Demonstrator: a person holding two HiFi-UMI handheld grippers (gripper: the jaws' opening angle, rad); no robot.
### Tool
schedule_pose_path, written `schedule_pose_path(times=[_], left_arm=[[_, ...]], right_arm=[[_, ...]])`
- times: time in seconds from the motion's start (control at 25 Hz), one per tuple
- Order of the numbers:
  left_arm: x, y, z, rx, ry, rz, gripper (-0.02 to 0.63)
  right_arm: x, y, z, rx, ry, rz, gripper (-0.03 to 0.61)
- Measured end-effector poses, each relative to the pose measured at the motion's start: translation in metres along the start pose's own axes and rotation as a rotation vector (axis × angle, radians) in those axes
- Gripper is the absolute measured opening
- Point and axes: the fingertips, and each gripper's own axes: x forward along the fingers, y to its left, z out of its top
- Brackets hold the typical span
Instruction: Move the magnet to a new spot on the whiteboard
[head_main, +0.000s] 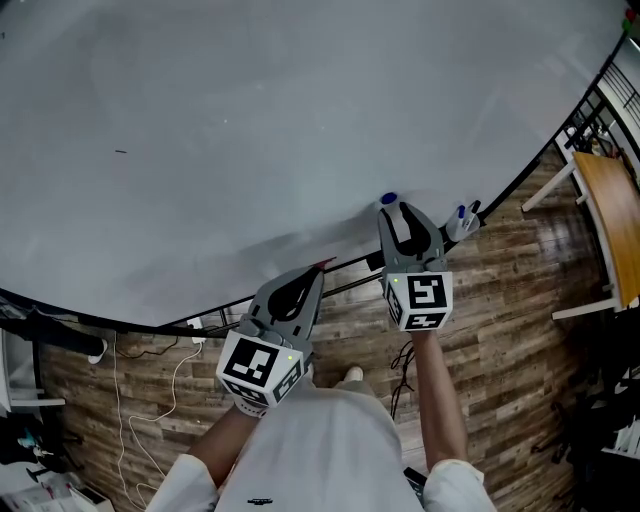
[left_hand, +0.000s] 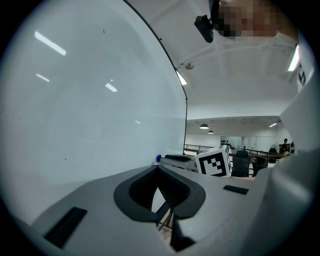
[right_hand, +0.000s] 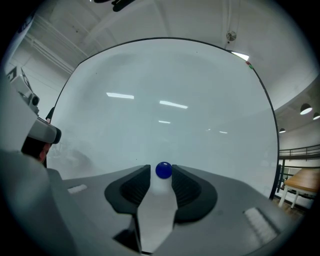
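We see the right hand-held gripper (head_main: 392, 208) pointed at the whiteboard (head_main: 250, 120). The blue magnet (right_hand: 163, 170) sits right between its jaw tips. The jaws are narrowed to the magnet's width and pinch it from both sides, as far as the right gripper view shows.

The magnet is low on the board, close to the bottom edge and touching the surface. We cannot tell if it has been lifted off at all. The grip is at the very tips, likely so the pads clear the board and only the knob is caught.

The left hand-held gripper (head_main: 318, 268) is held lower and to the left, near the board's bottom rail. Its jaws are pressed together at the tips with nothing between them. We judge it is parked out of the way, since one gripper is enough here.

We judge the step in hand to be the grasp before the carry. Plenty of bare board lies above and to the left for a new spot. The risk is the round knob slipping out of a tip pinch as the magnet resists the pull.
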Motion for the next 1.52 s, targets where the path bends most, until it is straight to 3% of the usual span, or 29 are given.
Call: schedule_pose_path(times=[0.56,0.76,1.0,1.16,1.52], left_arm=[[-0.009,-0.001,-0.003,-0.008,-0.003,-0.001,0.006],[-0.012,0.001,-0.006,-0.014,-0.003,0.004,0.006],[-0.015,-0.002,-0.005,-0.007,-0.004,-0.008,0.006],[-0.020,-0.003,-0.005,0.002,-0.009,-0.010,0.006],[-0.028,-0.008,-0.006,0.004,-0.011,-0.013,0.006]], right_arm=[[-0.080,0.001,0.024,0.063,-0.019,-0.027,0.132],[-0.117,0.001,0.030,0.022,0.017,-0.054,0.011],[-0.155,0.002,0.021,0.037,0.036,-0.093,0.010],[-0.165,0.018,0.024,0.023,0.046,-0.070,0.011],[-0.175,0.040,0.025,0.092,0.028,-0.057,0.011]])
